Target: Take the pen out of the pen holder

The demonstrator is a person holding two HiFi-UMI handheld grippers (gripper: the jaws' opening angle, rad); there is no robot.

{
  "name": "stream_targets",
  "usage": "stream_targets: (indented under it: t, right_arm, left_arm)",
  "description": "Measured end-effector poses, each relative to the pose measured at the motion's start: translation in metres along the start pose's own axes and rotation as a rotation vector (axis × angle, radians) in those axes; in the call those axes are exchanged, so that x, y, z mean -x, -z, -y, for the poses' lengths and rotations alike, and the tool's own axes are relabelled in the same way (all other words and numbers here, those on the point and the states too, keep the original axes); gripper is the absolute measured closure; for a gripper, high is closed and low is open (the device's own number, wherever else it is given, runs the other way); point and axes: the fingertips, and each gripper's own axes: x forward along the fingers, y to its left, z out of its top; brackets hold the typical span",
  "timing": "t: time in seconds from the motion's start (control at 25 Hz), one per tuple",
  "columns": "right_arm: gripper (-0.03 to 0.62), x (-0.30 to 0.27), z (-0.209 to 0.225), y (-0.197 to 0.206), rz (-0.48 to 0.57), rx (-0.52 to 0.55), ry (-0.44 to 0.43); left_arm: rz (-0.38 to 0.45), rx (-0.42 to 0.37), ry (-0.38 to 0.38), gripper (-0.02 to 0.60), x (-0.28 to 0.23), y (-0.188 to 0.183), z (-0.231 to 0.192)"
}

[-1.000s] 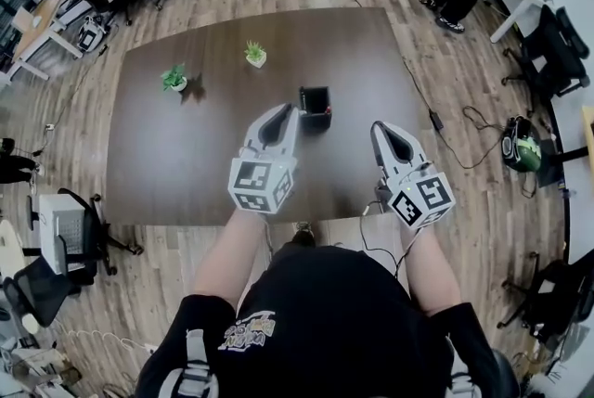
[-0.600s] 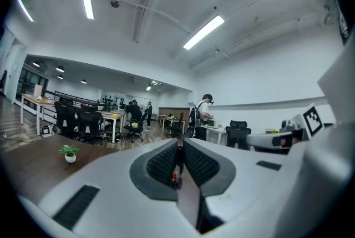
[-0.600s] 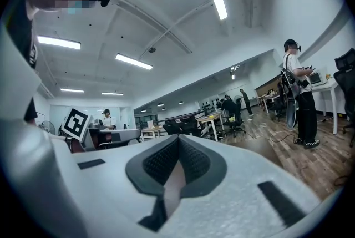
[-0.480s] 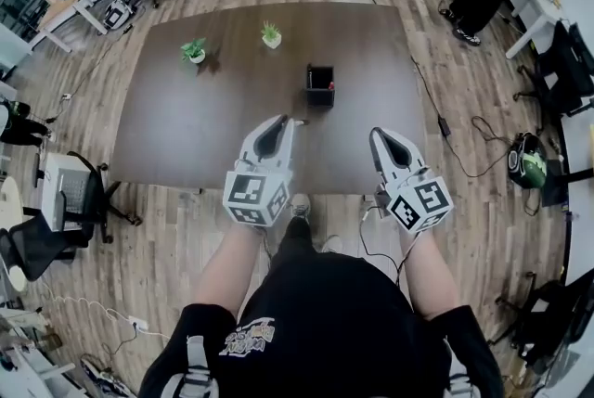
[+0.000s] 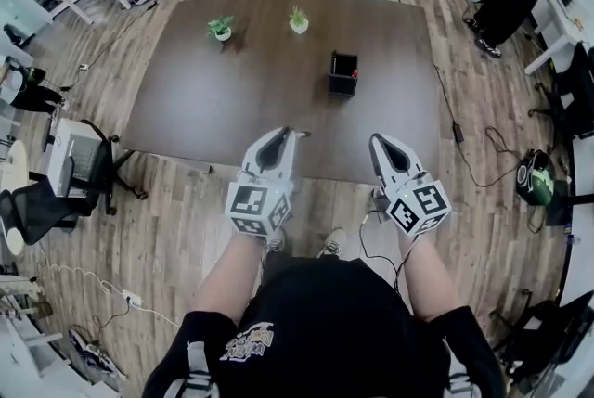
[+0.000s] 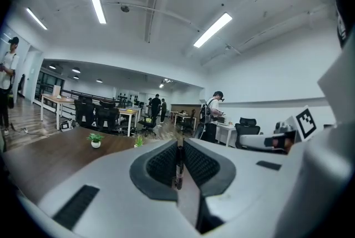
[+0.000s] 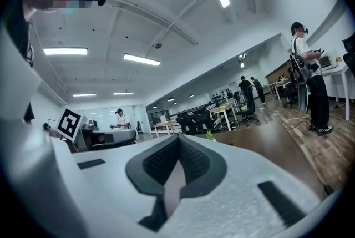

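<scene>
Head view | dark table (image 5: 251,99) (pen holder (image 5: 342,74) on it) | wood floor (image 5: 158,238)

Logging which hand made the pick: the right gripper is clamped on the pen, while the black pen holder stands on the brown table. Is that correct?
Wrong hand. The left gripper is clamped on the pen, as the left gripper view shows; the right gripper is shut on nothing. The black pen holder does stand on the brown table.
</scene>
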Motion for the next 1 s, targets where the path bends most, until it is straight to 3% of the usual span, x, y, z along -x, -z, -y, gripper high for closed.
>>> stream_targets:
  t: [0.28, 0.48, 0.72, 1.0]
  right_arm:
    - [0.588, -0.035, -0.060, 0.014, -0.004, 0.003, -0.036]
    - [0.588, -0.056, -0.118, 0.025, -0.009, 0.021, -0.013]
    - [0.588, -0.056, -0.175, 0.036, 0.008, 0.041, 0.105]
    - [0.589, -0.016, -0.196, 0.056, 0.006, 0.037, 0.299]
  left_arm:
    - [0.000, -0.002, -0.022, 0.552, 0.051, 0.000, -0.049]
    - [0.005, 0.012, 0.015, 0.552, 0.091, 0.000, -0.089]
    - [0.004, 0.014, 0.139, 0.552, 0.129, 0.002, -0.116]
    - [-0.022, 0.016, 0.328, 0.552, 0.145, 0.017, -0.098]
